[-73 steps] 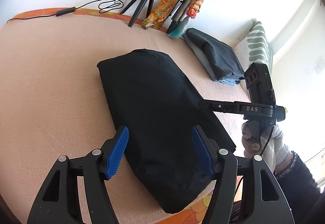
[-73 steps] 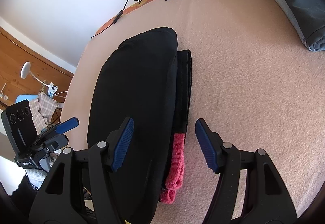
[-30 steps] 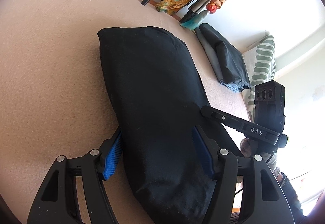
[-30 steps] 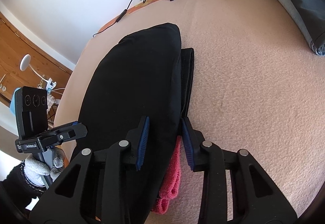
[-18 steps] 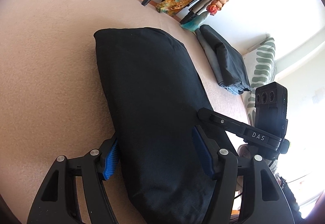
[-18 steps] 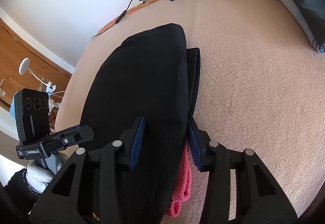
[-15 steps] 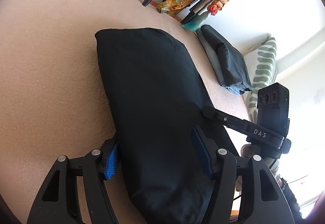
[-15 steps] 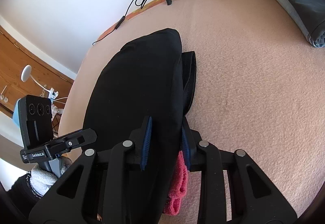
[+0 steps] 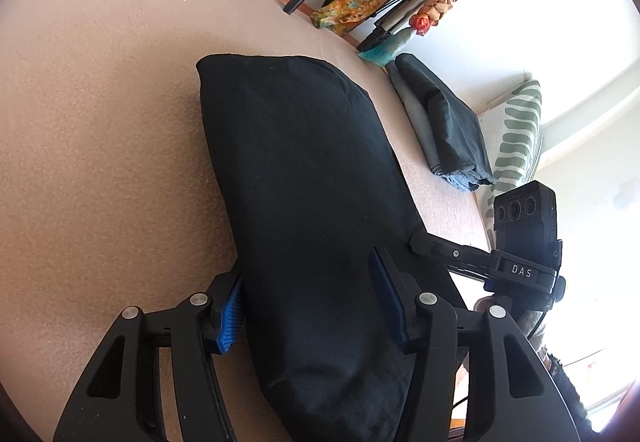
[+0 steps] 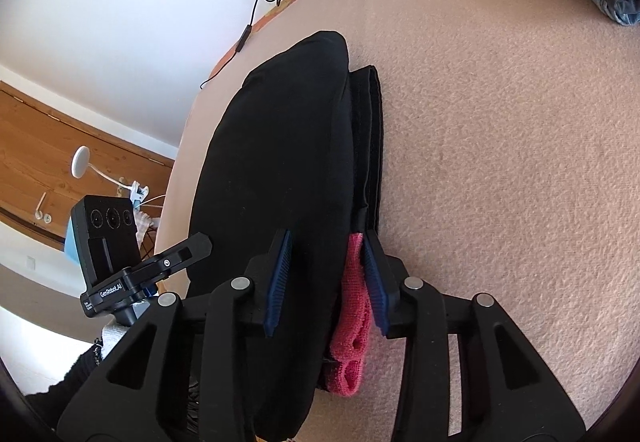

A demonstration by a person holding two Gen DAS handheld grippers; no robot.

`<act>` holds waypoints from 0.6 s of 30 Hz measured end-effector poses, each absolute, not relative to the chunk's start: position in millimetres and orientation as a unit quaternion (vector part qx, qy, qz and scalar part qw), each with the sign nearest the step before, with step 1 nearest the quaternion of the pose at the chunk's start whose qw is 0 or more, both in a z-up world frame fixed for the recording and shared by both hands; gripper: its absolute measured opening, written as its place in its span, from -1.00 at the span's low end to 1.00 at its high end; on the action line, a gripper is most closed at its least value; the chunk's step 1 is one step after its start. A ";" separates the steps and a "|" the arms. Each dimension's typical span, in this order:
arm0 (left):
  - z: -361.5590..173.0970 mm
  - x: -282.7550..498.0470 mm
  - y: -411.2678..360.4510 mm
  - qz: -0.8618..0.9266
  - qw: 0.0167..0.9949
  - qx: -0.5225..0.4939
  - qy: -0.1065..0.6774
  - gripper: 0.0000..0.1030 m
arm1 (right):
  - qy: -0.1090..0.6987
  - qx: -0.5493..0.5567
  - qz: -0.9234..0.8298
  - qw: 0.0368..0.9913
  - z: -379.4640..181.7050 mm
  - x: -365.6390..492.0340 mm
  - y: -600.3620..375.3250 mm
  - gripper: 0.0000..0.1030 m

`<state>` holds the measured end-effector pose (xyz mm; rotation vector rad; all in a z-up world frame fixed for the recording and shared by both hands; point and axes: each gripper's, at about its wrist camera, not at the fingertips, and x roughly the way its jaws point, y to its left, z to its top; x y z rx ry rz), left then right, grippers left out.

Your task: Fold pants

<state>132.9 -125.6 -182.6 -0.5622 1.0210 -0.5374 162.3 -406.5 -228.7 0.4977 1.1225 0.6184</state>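
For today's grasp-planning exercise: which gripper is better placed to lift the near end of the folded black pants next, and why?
Right, probably. The right gripper is nearly closed across the folded black pants and pink knitted cloth; the left gripper straddles the pants' edge with wide-open jaws.

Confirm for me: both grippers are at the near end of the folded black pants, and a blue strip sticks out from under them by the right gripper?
Not quite: the strip is pink, not blue, as the right wrist view shows. The rest holds: the left gripper and the right gripper both straddle the near end of the folded black pants.
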 end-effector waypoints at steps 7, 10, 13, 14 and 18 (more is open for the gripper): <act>-165.6 133.6 -139.2 -0.257 0.815 -0.252 0.454 -0.20 | 0.486 0.201 0.286 0.801 -205.5 157.0 -386.6 -0.74; -152.3 131.2 -141.5 -0.265 0.830 -0.229 0.434 -0.48 | 0.468 0.155 0.280 0.823 -186.9 149.9 -373.4 -0.75; -149.6 129.6 -140.5 -0.268 0.835 -0.217 0.428 -0.63 | 0.469 0.129 0.276 0.829 -184.3 145.4 -366.5 -0.75; -151.8 129.9 -140.8 -0.267 0.836 -0.211 0.430 -0.63 | 0.474 0.128 0.275 0.827 -185.9 145.9 -367.4 -0.75; -155.0 129.8 -138.4 -0.273 0.833 -0.218 0.430 -0.69 | 0.466 0.122 0.268 0.835 -184.2 141.8 -370.2 -0.76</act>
